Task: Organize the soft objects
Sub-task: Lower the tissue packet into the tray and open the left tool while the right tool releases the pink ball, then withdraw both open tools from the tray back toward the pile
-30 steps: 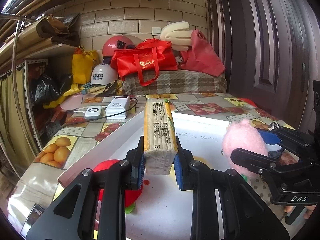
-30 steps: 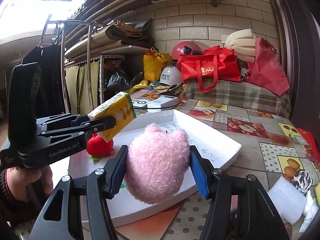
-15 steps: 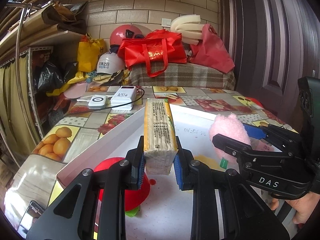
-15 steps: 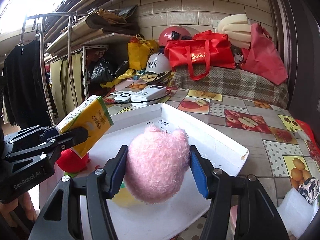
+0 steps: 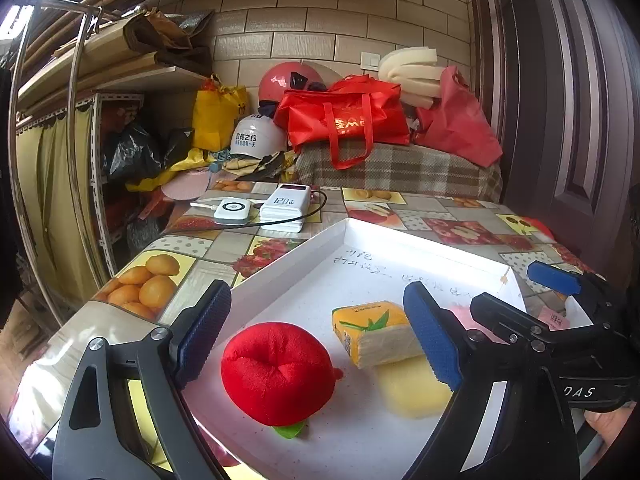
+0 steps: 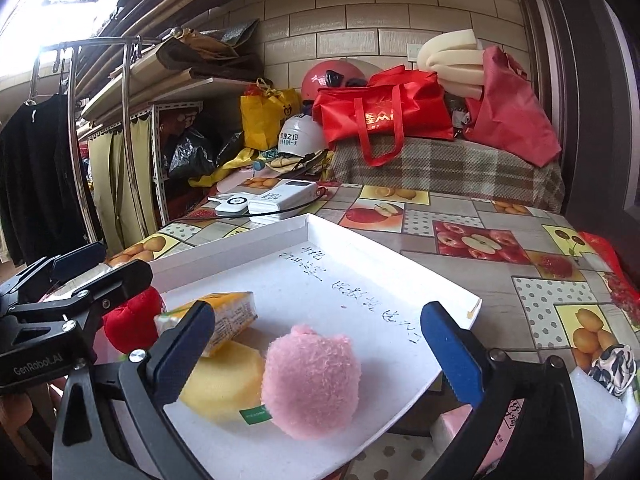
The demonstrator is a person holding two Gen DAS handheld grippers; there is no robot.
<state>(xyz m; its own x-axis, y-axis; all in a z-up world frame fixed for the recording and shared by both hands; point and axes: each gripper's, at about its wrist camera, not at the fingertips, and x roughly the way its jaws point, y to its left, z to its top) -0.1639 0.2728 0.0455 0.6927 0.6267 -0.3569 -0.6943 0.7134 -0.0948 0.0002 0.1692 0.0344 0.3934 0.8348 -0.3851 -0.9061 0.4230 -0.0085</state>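
A white tray (image 5: 280, 268) lies on the fruit-print table. In it are a red plush apple (image 5: 278, 372), a yellow tissue pack (image 5: 372, 332) leaning on a yellow sponge (image 5: 412, 392), and a pink plush ball (image 6: 310, 380). My left gripper (image 5: 318, 328) hovers over the tray's near end. Its jaws are opening, and the apple and tissue pack lie loose below between them, untouched. My right gripper (image 6: 318, 344) is also opening, with the pink ball resting on the tray between its pads, clear of both. In the right wrist view the left gripper (image 6: 108, 268) is at the left edge.
Two white power banks (image 5: 284, 206) with a cable lie beyond the tray. Red bags (image 5: 344, 120) and helmets sit on a plaid-covered block at the back. White foam (image 6: 596, 400) and a patterned cloth (image 6: 612, 364) lie right of the tray. A dark door stands at the right.
Both grippers went from shut to open. The tissue pack left the left jaws and now lies on the sponge. The pink ball left the right jaws and now sits on the tray.
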